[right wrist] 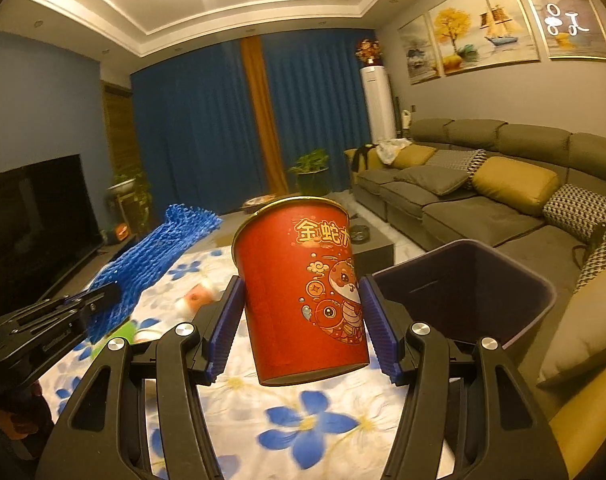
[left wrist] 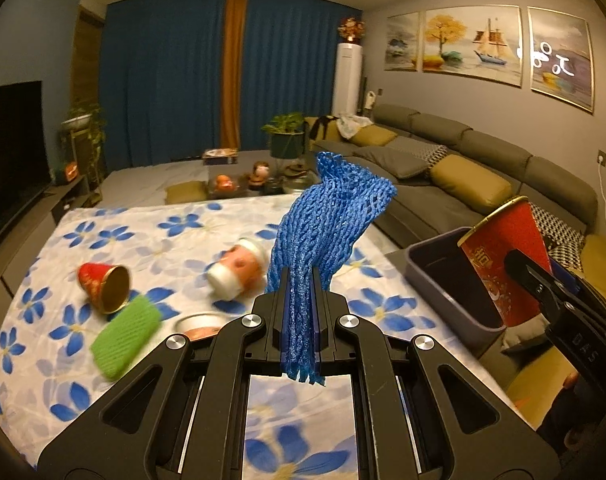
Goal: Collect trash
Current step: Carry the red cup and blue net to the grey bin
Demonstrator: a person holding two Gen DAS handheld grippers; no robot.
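My left gripper [left wrist: 301,312] is shut on a blue foam net sleeve [left wrist: 327,220], held up above the flowered table. My right gripper [right wrist: 303,320] is shut on a red paper cup [right wrist: 303,292] with a gold rim, held upright and slightly tilted beside the dark purple bin [right wrist: 475,292]. In the left wrist view the red cup [left wrist: 507,264] hangs at the bin [left wrist: 443,276]. On the table lie another red cup [left wrist: 103,286] on its side, a green foam sleeve [left wrist: 125,336], a small white-and-pink bottle [left wrist: 237,270] and a round lid [left wrist: 197,326].
The table carries a white cloth with blue flowers [left wrist: 143,240]. A grey sofa with yellow cushions [left wrist: 463,172] runs along the right. A TV [left wrist: 11,160] stands at the left. A low coffee table with objects [left wrist: 259,180] stands beyond the table.
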